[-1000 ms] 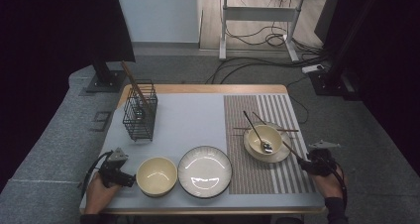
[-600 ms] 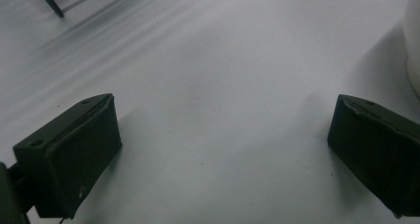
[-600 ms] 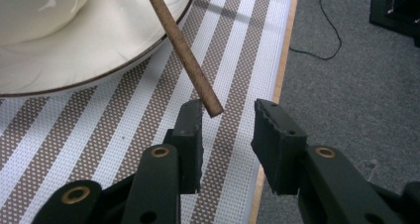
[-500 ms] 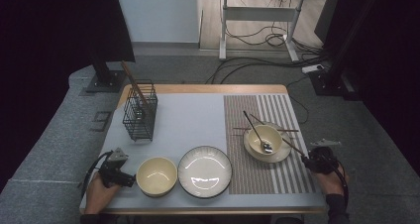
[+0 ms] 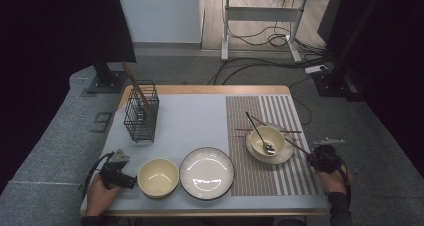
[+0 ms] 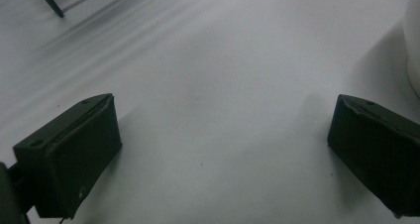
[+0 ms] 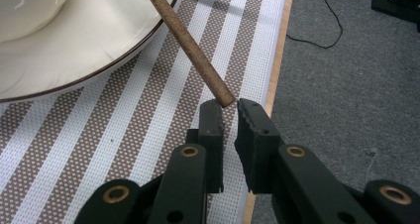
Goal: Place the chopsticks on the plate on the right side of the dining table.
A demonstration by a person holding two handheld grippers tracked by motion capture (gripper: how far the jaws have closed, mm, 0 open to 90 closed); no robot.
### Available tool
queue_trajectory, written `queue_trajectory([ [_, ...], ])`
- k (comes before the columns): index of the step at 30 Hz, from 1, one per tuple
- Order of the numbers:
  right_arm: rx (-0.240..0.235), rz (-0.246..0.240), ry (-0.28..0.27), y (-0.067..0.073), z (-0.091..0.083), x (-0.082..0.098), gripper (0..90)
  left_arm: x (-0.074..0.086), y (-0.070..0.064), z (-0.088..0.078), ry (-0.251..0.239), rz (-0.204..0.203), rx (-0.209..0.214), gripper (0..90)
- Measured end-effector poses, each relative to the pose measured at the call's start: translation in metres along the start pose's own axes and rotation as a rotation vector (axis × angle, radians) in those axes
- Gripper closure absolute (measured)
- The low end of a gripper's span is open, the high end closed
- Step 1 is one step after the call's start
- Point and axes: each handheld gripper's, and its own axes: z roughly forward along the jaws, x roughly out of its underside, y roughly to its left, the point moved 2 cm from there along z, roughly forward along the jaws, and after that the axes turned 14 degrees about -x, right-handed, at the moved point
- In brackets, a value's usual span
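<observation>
A brown chopstick (image 7: 188, 40) leans off the saucer (image 7: 99, 60) over the striped mat, and its end lies between the tips of my right gripper (image 7: 230, 107). The jaws have just been closing and now pinch that end. In the high view the right gripper (image 5: 312, 157) sits at the table's right edge, with the chopstick (image 5: 296, 146) running up to the small bowl (image 5: 264, 136), which holds a spoon (image 5: 261, 137). My left gripper (image 6: 223, 135) stands wide open over the pale mat with nothing between its jaws. It rests at the front left (image 5: 133, 182), beside a cream bowl (image 5: 158, 177).
A white plate (image 5: 206, 172) lies at the front centre. A black wire basket (image 5: 141, 112) with sticks in it stands at the back left. More chopsticks (image 5: 272, 131) lie across the small bowl. The table edge (image 7: 275, 75) runs just right of my right gripper.
My right gripper has edged left toward the bowl and its jaws have closed around the chopstick's end. The left hand has stayed put.
</observation>
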Motion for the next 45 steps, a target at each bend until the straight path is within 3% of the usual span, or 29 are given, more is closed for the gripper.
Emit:
queue_trajectory([
  [13, -0.016, -0.009, -0.007, 0.004, 0.005, -0.006, 78.6, 0.000, 0.000, 0.000, 0.000, 0.000, 0.000, 0.0],
  [22, 0.012, 0.012, -0.015, -0.005, 0.006, -0.008, 72.7, 0.000, 0.000, 0.000, 0.000, 0.000, 0.000, 0.0],
  [45, 0.054, 0.042, -0.023, -0.026, 0.013, -0.022, 72.8, 0.000, 0.000, 0.000, 0.001, -0.001, 0.001, 0.0],
])
